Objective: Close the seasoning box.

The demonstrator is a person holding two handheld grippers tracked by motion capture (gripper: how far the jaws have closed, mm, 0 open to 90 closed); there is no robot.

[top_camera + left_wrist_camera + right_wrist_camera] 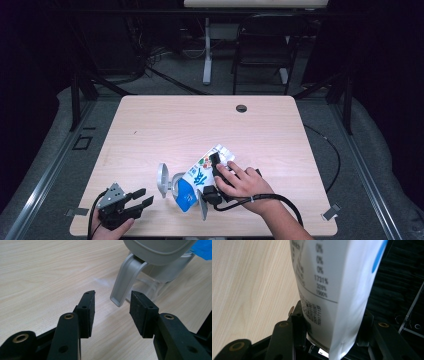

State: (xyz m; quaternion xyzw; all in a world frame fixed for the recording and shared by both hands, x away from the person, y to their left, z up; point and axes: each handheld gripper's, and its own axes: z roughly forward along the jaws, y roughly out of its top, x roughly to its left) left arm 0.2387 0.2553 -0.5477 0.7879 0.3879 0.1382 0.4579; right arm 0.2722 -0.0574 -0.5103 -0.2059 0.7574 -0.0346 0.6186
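- Right gripper view, nearest first: my right gripper (pixel 332 340) pinches the bottom end of the pouch (pixel 337 277), one jaw on each flat face.
- Soft and probably light, the pouch will likely sag and slide, so I judge a hold low on its sealed edge safest.
- My left gripper (pixel 112 312) stands spread with nothing between the jaws, near the pitcher's handle (pixel 125 282).
- High view: the pouch (pixel 202 177) tilts over the clear pitcher (pixel 170 182) at the table (pixel 150 125) front.

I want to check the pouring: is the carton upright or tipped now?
Tipped. The carton leans down toward the grey jug, its top end higher, held between the fingers of the right gripper.
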